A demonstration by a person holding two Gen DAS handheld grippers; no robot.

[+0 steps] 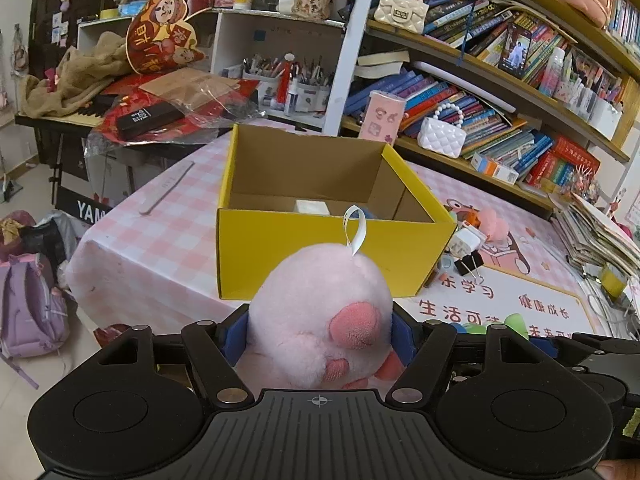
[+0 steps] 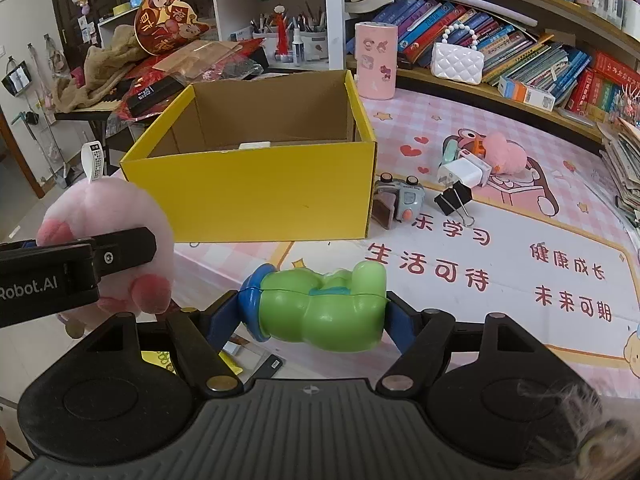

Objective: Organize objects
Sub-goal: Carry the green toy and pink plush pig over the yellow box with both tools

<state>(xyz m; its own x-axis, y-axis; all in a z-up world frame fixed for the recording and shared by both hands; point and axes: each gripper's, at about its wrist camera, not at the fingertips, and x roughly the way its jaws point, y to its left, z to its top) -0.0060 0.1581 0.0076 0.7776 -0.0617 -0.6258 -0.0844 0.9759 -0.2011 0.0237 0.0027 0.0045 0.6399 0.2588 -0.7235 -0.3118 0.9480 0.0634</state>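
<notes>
My left gripper (image 1: 320, 332) is shut on a pink plush toy (image 1: 316, 312) with a white loop tag, held in front of the open yellow cardboard box (image 1: 320, 248). The same plush (image 2: 116, 216) and the left gripper (image 2: 120, 248) show at the left of the right wrist view. My right gripper (image 2: 316, 316) is shut on a green plastic figure with a blue base (image 2: 320, 308), held above the mat in front of the yellow box (image 2: 256, 200). A white object (image 2: 254, 145) lies inside the box.
To the right of the box on the pink mat lie a small grey gadget (image 2: 404, 200), a black binder clip (image 2: 454, 200), a white charger (image 2: 460, 172) and a pink fluffy toy (image 2: 504, 156). Bookshelves (image 2: 520, 60) line the back; a cluttered keyboard stands at left.
</notes>
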